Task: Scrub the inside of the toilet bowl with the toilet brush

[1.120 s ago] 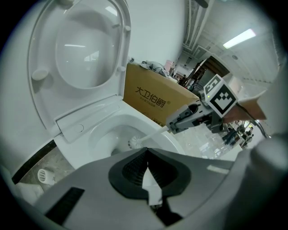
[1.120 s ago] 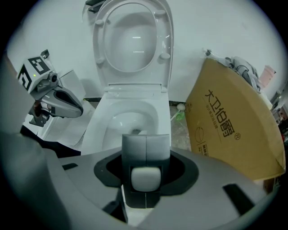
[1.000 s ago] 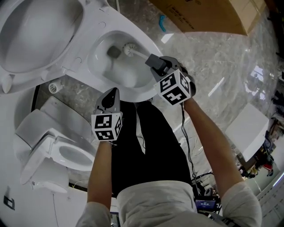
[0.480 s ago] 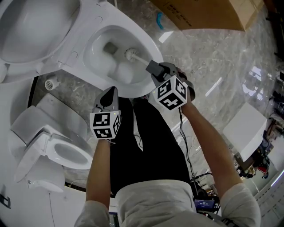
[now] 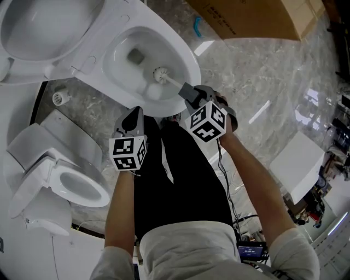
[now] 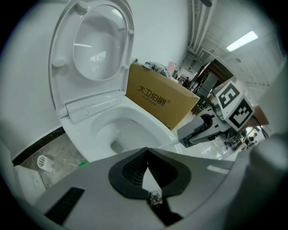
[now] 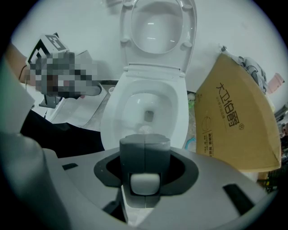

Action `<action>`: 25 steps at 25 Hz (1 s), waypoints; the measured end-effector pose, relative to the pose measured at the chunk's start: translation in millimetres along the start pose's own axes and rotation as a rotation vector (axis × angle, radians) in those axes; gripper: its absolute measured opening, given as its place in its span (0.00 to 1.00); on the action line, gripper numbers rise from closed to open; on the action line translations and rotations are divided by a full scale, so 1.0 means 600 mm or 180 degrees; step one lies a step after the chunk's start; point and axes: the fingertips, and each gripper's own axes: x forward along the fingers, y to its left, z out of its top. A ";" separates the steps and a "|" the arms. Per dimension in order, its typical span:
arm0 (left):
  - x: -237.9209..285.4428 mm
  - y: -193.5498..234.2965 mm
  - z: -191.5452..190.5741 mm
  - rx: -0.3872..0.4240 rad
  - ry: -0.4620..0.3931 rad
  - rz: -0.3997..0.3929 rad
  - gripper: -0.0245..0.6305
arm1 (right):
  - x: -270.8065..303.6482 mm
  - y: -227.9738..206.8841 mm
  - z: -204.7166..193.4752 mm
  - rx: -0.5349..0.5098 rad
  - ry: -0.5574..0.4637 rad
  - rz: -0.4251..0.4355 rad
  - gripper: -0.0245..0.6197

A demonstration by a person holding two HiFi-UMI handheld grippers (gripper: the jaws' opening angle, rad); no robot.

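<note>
The white toilet bowl (image 5: 191, 61) stands open, with its lid (image 5: 38, 27) tipped back at the upper left. The white toilet brush head (image 5: 160, 73) is down inside the bowl on its near right side, away from the dark drain (image 5: 134, 54). My right gripper (image 5: 188, 92) is shut on the brush handle at the bowl's near rim. The handle's end (image 7: 145, 183) shows between its jaws (image 7: 145, 146) in the right gripper view. My left gripper (image 5: 135, 116) hovers just short of the rim, shut, with nothing in it (image 6: 146, 152). The bowl (image 6: 119, 130) lies ahead of it.
A brown cardboard box (image 5: 257, 16) stands right of the toilet. A second, smaller toilet (image 5: 65, 186) sits at the lower left, and a round floor fitting (image 5: 59, 98) lies beside the bowl. A white box (image 5: 301, 164) is on the marble floor at right.
The brush head has drawn back from beside the drain toward the bowl's near right side, and the right gripper has come back with it. The left gripper has barely moved.
</note>
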 end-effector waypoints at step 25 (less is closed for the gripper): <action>-0.051 0.114 0.026 -0.0242 -0.0083 0.0225 0.05 | 0.010 0.088 0.215 0.0266 -0.0571 0.0429 0.30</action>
